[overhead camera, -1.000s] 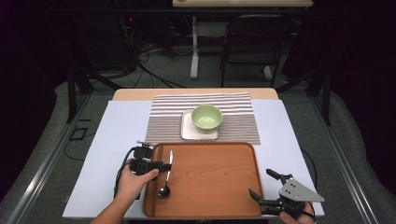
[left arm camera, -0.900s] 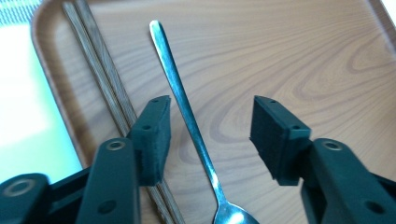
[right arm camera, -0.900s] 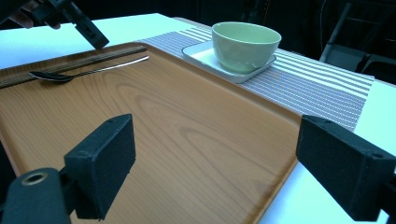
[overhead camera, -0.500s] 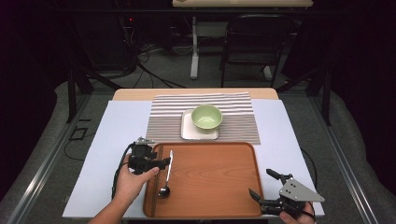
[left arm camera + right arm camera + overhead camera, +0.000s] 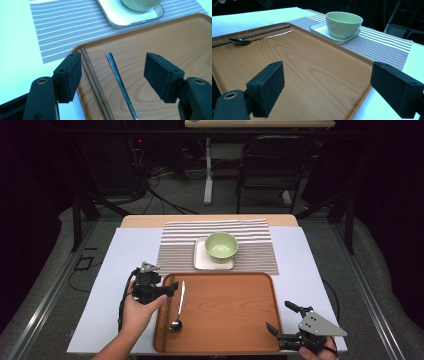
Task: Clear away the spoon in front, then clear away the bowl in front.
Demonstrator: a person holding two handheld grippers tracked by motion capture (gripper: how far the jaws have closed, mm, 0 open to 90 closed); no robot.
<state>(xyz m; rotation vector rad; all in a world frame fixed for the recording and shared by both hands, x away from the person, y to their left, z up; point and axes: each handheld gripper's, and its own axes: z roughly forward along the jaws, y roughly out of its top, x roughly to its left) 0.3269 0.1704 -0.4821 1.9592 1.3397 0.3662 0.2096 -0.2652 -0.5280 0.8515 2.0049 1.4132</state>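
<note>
Left gripper (image 5: 167, 290) jaws wider, empty.

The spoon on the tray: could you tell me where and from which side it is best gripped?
Probably mid-handle, from straight above. The spoon lies flat on the tray, its thin handle clear on the right; chopsticks lie close on its left, so the pads should straddle the handle crosswise.

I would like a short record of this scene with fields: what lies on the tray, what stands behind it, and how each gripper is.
tray: wooden, on the white table cover
on tray: chopsticks along its left edge, spoon beside them
behind tray: green bowl on a white square plate, on a striped mat
left gripper: jaws have just been opening, wide above the chopsticks and spoon handle, nothing gripped
right gripper: open, at the tray's near right corner, holding nothing
</note>
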